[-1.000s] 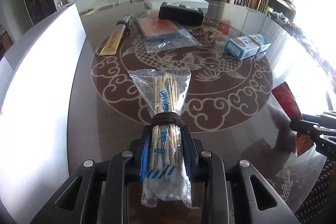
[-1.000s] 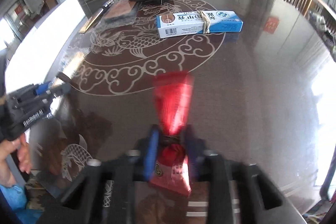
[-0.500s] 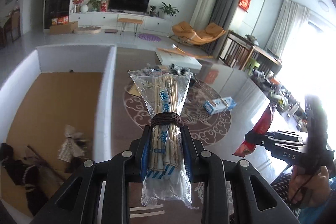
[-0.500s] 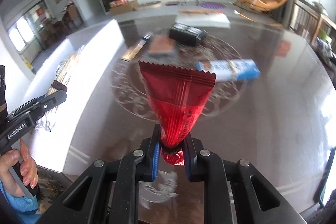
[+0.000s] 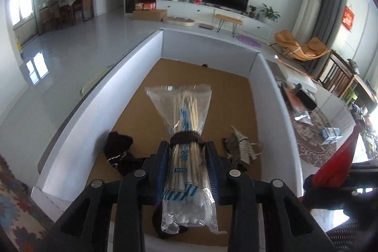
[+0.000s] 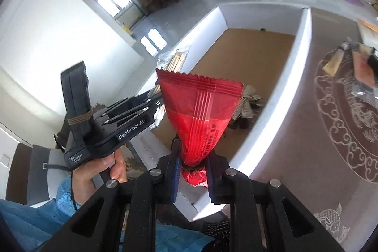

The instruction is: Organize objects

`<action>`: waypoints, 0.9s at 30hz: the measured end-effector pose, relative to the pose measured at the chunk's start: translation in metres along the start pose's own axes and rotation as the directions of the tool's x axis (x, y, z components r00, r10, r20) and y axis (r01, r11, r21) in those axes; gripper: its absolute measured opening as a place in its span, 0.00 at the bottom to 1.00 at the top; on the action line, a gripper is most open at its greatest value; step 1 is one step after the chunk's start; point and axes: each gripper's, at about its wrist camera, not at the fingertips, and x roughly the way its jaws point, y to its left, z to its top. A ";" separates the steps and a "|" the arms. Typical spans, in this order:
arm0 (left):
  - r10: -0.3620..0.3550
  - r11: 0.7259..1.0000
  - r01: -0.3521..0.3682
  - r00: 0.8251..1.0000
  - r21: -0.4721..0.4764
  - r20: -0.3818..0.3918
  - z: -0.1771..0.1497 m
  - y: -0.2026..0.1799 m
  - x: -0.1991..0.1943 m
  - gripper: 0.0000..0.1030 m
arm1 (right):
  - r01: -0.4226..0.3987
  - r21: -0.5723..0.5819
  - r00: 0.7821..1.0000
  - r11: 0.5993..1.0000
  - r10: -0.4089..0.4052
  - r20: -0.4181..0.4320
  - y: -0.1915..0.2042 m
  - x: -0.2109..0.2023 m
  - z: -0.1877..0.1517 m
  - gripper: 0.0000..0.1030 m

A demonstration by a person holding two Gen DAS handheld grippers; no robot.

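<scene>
My left gripper [image 5: 187,150] is shut on a clear bag of wooden sticks [image 5: 183,124] bound with a dark band, held above the open white box [image 5: 146,56] with a brown cardboard floor. My right gripper [image 6: 192,157] is shut on a red snack packet [image 6: 198,108], held above the box's near corner. The left gripper also shows in the right wrist view [image 6: 151,98], to the left of the red packet. The red packet shows at the right edge of the left wrist view [image 5: 335,167].
Inside the box lie a dark fabric item [image 5: 118,148] and a checked bow [image 5: 243,148]. To the right, the round patterned table [image 6: 307,124] carries a blue-white carton [image 5: 330,134], a black box [image 5: 306,98] and plastic-wrapped packets [image 6: 363,67].
Both grippers lifted their items off the table and swung left. They now hang over the white box instead of the table.
</scene>
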 end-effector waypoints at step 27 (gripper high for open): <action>-0.392 0.820 0.381 0.918 0.428 -0.065 -0.053 -0.249 -0.034 0.86 | 0.678 0.479 0.632 0.558 -0.775 0.008 -0.267 -0.109 -0.194 0.90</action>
